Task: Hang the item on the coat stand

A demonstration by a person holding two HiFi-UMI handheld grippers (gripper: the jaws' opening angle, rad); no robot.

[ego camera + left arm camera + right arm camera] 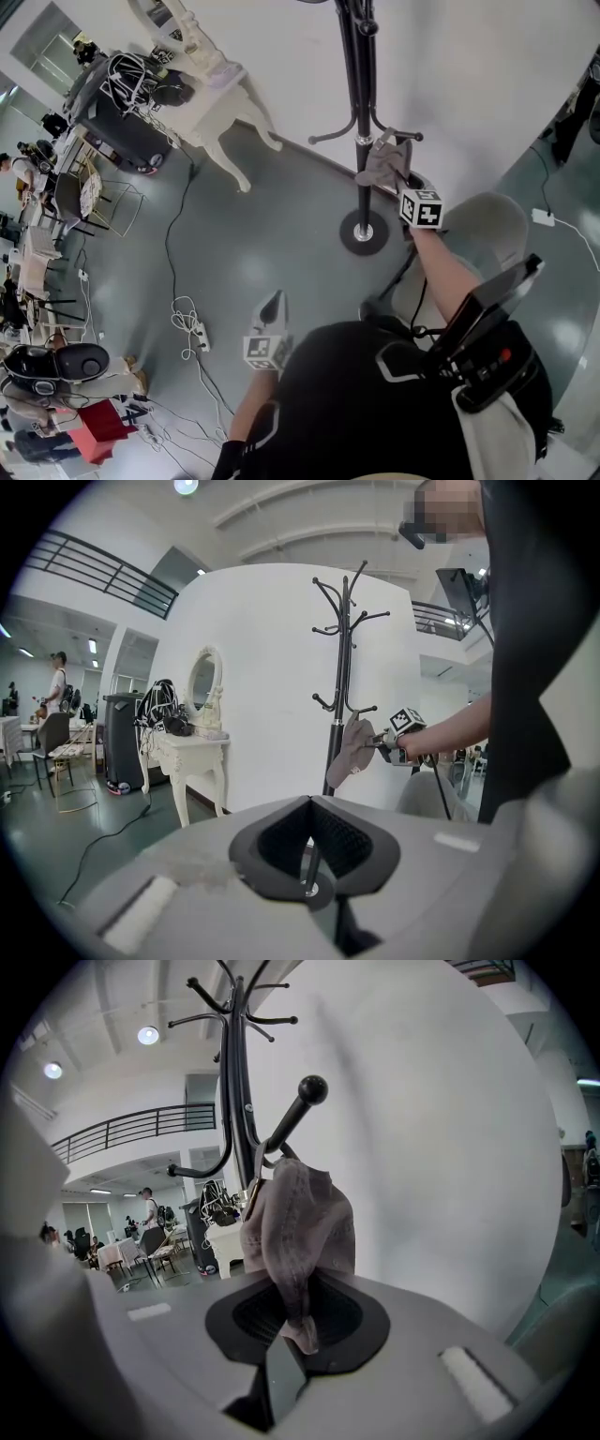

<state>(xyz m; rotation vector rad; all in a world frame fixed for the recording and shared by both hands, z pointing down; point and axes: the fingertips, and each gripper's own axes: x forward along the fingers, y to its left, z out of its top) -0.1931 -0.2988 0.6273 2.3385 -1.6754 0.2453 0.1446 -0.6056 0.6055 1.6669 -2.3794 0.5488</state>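
The grey cap (295,1232) is pinched by its edge in my right gripper (298,1314), fingers clenched on the fabric. It hangs close beside the coat stand (361,84), just under 1 knobbed hook (302,1101). My left gripper (274,300) hangs well back, fingers closed on nothing.

Coat stand (360,94): stands close in front of the curved white wall (450,75), so there is little room behind the pole. Lower hooks (323,138) jut left and right of the pole. The right gripper (397,180), clamped on the cap (382,161), fills the space under the right hook. Left of the stand is open grey floor (281,234), with the white dressing table (220,103) well apart and a cable (172,244) trailing beyond. On the right, a grey seat (492,230) crowds the base.
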